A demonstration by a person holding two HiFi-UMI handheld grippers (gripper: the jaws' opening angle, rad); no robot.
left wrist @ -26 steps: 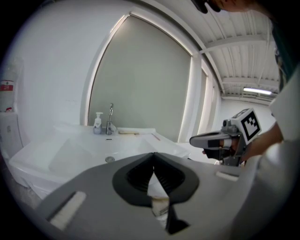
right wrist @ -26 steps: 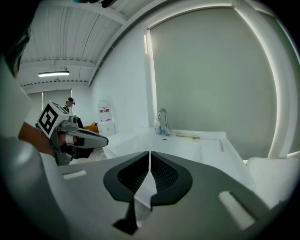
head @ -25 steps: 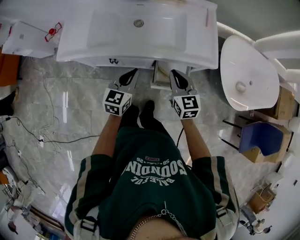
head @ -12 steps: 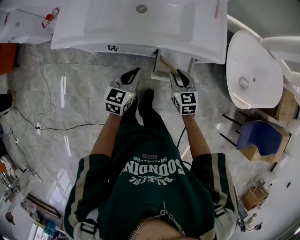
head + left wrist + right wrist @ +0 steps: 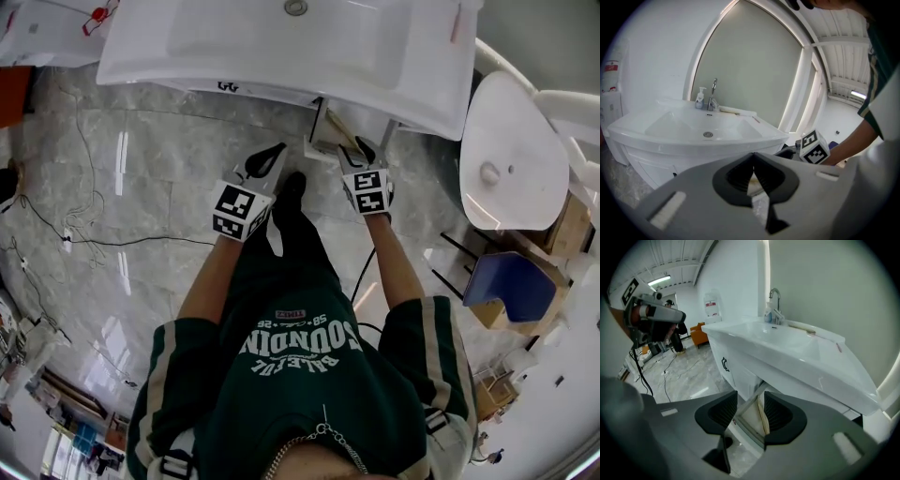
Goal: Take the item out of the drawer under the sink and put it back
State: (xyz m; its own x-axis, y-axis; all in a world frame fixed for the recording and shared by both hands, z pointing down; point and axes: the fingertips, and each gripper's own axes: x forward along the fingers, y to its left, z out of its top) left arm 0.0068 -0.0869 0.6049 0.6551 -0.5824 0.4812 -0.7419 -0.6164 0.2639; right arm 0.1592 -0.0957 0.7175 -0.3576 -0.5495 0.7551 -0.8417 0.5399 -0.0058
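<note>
Under the white sink [image 5: 281, 37] a narrow drawer [image 5: 323, 141] stands pulled out, its beige inside showing in the right gripper view [image 5: 750, 420]. I cannot make out any item in it. My right gripper [image 5: 361, 150] hangs just over the drawer's front right corner. Its jaws [image 5: 750, 413] are opening, with only the drawer seen through the gap and nothing pressed between them. My left gripper [image 5: 267, 159] is held left of the drawer above the floor, and its fingertips [image 5: 752, 157] meet, shut on nothing.
A second white basin [image 5: 506, 159] and a blue seat [image 5: 516, 281] stand to the right. Black cables [image 5: 84, 234] trail over the marble floor on the left. The cabinet door with a dark handle [image 5: 724, 364] lies left of the drawer. A tap [image 5: 774, 301] stands at the sink's back.
Both grippers have drawn back slightly from the sink cabinet, and the sink has slid up in the head view. The right gripper stays by the drawer front.
</note>
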